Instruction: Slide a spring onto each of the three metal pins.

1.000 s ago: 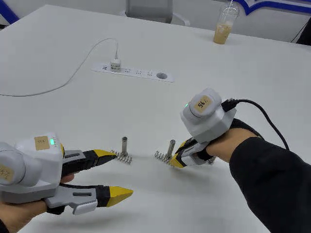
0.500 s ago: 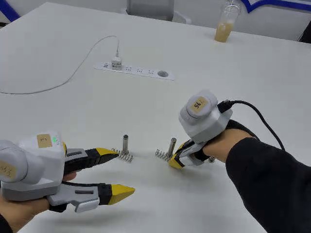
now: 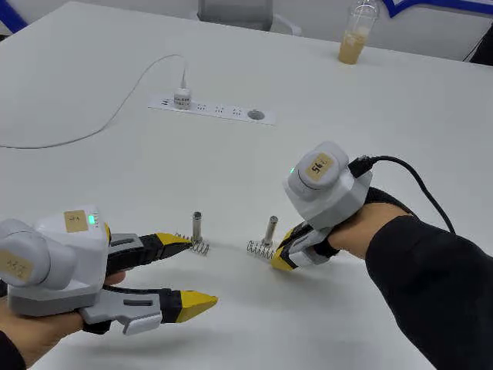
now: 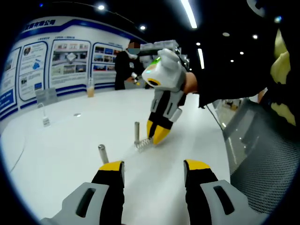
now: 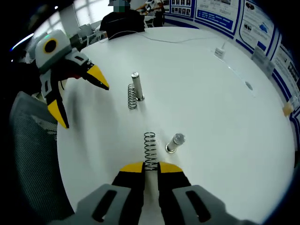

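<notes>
Okay, closest in, the left gripper (image 3: pixel 194 270) hovers low over the white table (image 3: pixel 370 123). Its yellow-tipped jaws are spread wide with nothing between them, and in the left gripper view they rise well apart from the bottom edge.

Just past its upper jaw tip lies the loose spring (image 3: pixel 198 246), flat on the table right at the foot of the left pin (image 3: pixel 196 225). That pin stands upright.

Across to the right, the right gripper (image 3: pixel 279 259) is down at table level. Its jaws are pinched narrow on one end of the gripped spring (image 5: pixel 149 149), and the rest of the coil pokes forward along the surface. That spring lies just beside the right pin (image 5: pixel 175 142), alongside it and not over it. The pin itself stands upright.

In the right gripper view, the left pin and its loose spring sit farther out, with the left gripper gaping off to the side.

Farther back there's a white power strip (image 3: pixel 212 113) with a plug (image 3: pixel 182 99) in it and a cable (image 3: pixel 115 116) trailing away to the left. At the far edge stands a plastic cup (image 3: pixel 355 40) of pale brown drink, with a straw.
</notes>
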Motion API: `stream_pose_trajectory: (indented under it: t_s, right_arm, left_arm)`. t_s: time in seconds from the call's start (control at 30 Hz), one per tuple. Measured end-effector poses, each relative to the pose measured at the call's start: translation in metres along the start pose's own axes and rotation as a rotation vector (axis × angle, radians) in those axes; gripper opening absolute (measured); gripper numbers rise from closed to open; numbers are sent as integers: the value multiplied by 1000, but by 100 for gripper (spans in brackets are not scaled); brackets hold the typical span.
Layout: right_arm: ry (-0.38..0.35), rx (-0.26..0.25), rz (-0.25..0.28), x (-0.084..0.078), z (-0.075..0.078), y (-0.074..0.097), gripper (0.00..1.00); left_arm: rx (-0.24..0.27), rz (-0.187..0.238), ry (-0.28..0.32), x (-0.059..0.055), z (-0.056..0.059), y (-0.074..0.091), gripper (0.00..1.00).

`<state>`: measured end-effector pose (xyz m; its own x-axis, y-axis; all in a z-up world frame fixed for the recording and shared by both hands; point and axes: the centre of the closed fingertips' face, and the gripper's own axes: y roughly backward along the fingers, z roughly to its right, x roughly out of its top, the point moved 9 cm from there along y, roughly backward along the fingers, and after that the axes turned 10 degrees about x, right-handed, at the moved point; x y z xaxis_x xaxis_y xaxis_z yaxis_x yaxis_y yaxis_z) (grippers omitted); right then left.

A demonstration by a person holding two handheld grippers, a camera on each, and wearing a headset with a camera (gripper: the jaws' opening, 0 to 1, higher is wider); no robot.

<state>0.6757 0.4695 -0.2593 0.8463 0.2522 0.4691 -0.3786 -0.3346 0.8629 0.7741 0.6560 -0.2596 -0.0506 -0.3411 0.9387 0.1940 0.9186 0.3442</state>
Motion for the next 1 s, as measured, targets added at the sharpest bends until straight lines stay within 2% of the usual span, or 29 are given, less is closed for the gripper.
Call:
stream_pose_trajectory:
  t_s: [0.3, 0.4, 0.67, 1.0]
  right_arm:
    - [96, 40, -5, 5, -21, 16, 11]
    - [144, 59, -21, 7, -30, 21, 12]
    - [228, 79, -41, 10, -41, 31, 12]
    - [323, 128, -53, 17, -55, 32, 12]
  left_arm:
    - [-26, -1, -21, 5, 4, -6, 51]
    - [-37, 2, -34, 8, 6, -9, 50]
    - [-69, 3, -68, 14, 10, -15, 48]
    - [-106, 14, -112, 18, 14, -20, 39]
